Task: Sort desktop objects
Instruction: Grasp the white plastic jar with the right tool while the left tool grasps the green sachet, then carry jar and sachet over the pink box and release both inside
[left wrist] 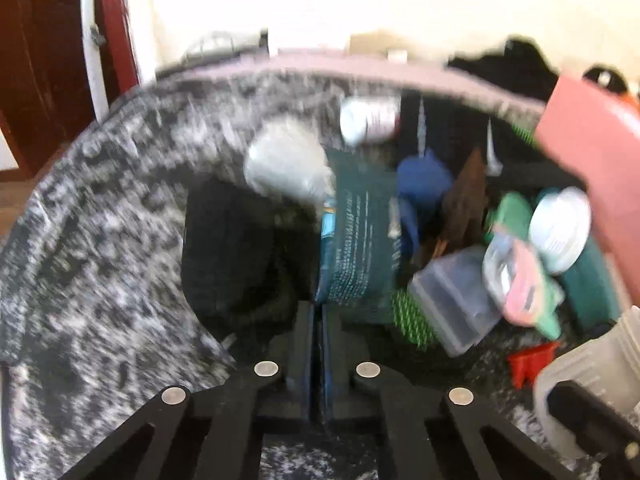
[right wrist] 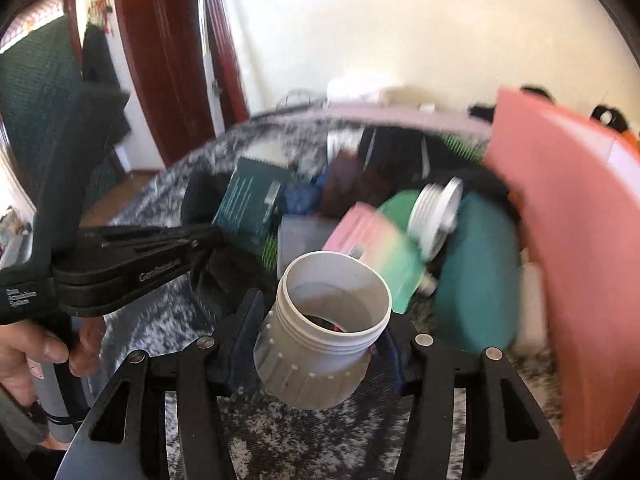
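Observation:
My right gripper (right wrist: 320, 344) is shut on a white threaded plastic pipe fitting (right wrist: 324, 332), held open end up above the speckled grey tabletop (right wrist: 168, 320). The fitting also shows at the lower right of the left wrist view (left wrist: 580, 372). My left gripper (left wrist: 318, 344) is shut and empty, its fingertips close to a dark teal box (left wrist: 360, 240) in a blurred pile of objects. The left gripper shows in the right wrist view (right wrist: 212, 236) near that teal box (right wrist: 252, 204).
A pink bin wall (right wrist: 568, 260) stands at the right. The pile holds a second white threaded fitting (right wrist: 436, 216), a pink-green packet (right wrist: 376, 252), a teal pouch (right wrist: 476, 276), a clear plastic box (left wrist: 456, 300), a red piece (left wrist: 528, 360) and a black item (left wrist: 232, 256).

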### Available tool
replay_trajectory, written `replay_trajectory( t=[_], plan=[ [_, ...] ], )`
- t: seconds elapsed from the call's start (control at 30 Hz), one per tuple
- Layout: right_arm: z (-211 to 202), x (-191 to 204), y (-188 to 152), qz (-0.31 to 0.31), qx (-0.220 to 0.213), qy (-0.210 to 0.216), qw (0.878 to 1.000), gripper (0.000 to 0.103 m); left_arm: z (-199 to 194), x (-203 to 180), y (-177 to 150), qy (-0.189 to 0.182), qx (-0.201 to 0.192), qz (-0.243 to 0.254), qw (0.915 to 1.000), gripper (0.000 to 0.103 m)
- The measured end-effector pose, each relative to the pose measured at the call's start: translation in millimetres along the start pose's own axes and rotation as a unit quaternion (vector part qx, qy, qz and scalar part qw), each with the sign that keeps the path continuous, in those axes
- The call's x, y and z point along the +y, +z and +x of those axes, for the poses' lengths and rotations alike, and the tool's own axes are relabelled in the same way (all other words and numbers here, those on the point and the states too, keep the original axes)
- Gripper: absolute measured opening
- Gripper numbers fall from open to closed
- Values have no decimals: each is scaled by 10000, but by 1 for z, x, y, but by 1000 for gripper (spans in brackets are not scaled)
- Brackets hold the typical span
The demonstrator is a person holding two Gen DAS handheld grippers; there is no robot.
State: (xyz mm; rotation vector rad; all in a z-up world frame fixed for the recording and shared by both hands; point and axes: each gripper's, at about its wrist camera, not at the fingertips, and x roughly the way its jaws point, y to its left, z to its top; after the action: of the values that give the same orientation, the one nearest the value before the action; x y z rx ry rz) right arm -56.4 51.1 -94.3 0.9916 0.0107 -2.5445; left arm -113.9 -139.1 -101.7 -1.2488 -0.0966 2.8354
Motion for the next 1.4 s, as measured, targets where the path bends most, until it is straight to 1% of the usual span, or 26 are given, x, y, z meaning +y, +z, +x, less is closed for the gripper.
replay_trajectory(
  t=[0.07, 0.13, 0.2, 0.3, 0.43, 0.47, 0.5, 0.53, 0.57, 0.67, 0.7, 0.77, 0.87, 0.97, 1.03, 1.07, 1.1, 1.13, 1.3, 1.4],
  plan=[
    [-15, -2, 2, 82, -185, 10, 9998, 56, -15, 6, 5, -71, -241, -95, 9996, 0],
    [-29, -3, 4, 186, -344, 31, 9992, 56, -27, 12, 9, -172, -417, -249, 9987, 0],
    [-42, -6, 6, 286, -466, 45, 9985, 56, -35, 16, 11, -193, -544, -325, 9978, 0],
    [-57, -8, 8, 345, -638, 17, 9974, 56, -42, 19, 13, -229, -631, -375, 9970, 0],
    [-70, -12, 11, 504, -753, 62, 9959, 56, -32, 21, 10, -273, -568, -484, 9968, 1],
    [-73, -13, 12, 551, -772, 83, 9955, 56, -26, 21, 10, -237, -482, -506, 9973, 12],
    [-75, -15, 13, 611, -749, 132, 9952, 56, -19, 20, 9, -183, -389, -525, 9977, 45],
    [-76, -15, 13, 647, -742, 180, 9950, 56, -13, 20, 9, -167, -338, -563, 9977, 69],
    [-78, -14, 13, 682, -734, 228, 9947, 56, -8, 19, 9, -153, -304, -595, 9976, 74],
    [-81, -11, 14, 620, -770, 258, 9948, 56, 1, 14, 16, -111, -310, -644, 9974, 76],
    [-82, -11, 14, 585, -800, 237, 9948, 56, 4, 11, 20, -46, -346, -648, 9973, 79],
    [-84, -12, 15, 567, -831, 227, 9947, 56, 14, 7, 26, 98, -357, -677, 9970, 80],
    [-85, -19, 16, 657, -809, 261, 9942, 56, 41, 6, 28, 277, -25, -809, 9963, 80],
    [-82, -28, 17, 781, -742, 270, 9938, 56, 65, 13, 25, 358, 231, -1114, 9929, 78],
    [-81, -33, 18, 818, -732, 237, 9937, 56, 65, 17, 28, 482, 244, -1265, 9905, 43],
    [-83, -34, 18, 827, -755, 222, 9935, 56, 63, 19, 31, 505, 251, -1374, 9889, 42],
    [-83, -36, 19, 826, -778, 211, 9933, 56, 59, 22, 33, 407, 239, -1557, 9867, 42],
    [-84, -37, 19, 824, -802, 201, 9932, 56, 52, 24, 36, 317, 192, -1698, 9848, 42],
    [-96, -37, 22, 782, -1075, 177, 9910, 56, 5, 18, 47, -55, -385, -1992, 9792, 42],
    [-108, -35, 22, 713, -1331, 89, 9885, 56, -28, 2, 51, -284, -811, -1988, 9763, 42]
  ],
)
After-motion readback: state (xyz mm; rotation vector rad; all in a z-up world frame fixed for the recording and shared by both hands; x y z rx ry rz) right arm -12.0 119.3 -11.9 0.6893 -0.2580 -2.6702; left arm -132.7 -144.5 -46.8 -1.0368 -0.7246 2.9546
